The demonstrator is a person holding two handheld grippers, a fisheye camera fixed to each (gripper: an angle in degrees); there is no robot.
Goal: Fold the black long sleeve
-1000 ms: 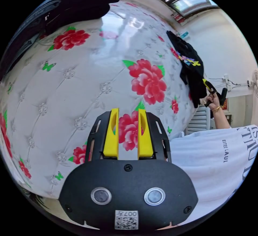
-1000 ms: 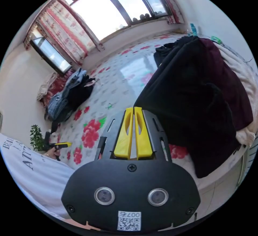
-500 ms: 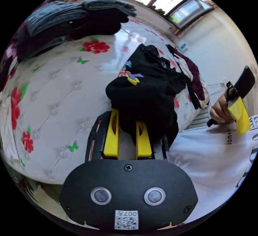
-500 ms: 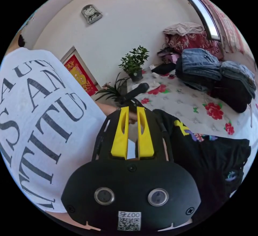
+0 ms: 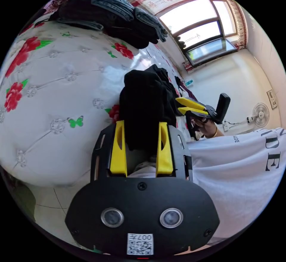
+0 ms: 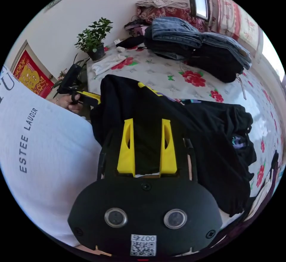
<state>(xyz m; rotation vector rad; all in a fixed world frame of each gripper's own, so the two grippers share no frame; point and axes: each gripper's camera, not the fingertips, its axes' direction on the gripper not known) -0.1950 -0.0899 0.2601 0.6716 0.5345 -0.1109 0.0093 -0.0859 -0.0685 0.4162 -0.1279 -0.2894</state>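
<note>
1. You are holding two hand-held grippers: left hand-held gripper (image 5: 140, 124) and right hand-held gripper (image 6: 147, 123), jaws parted, black long sleeve (image 6: 190, 130) lying between each pair.
2. The garment is bunching on the floral bed (image 5: 50, 95).
3. One folded clothes stack (image 6: 196, 47) is sitting beyond.

- My left gripper (image 5: 138, 126) has the black long sleeve (image 5: 146, 103) bunched between the jaws, can't tell if they're actually pinching it.
- Same with my right gripper (image 6: 147, 124): the cloth hides whatever's behind the jaws.
- The shirt's colourful print (image 6: 149, 88) is mostly folded under.
- The stack of folded jeans (image 5: 119, 2) on the far side runs off the frame edge.
- The wall fan (image 5: 260, 114) is too small to make out.
</note>
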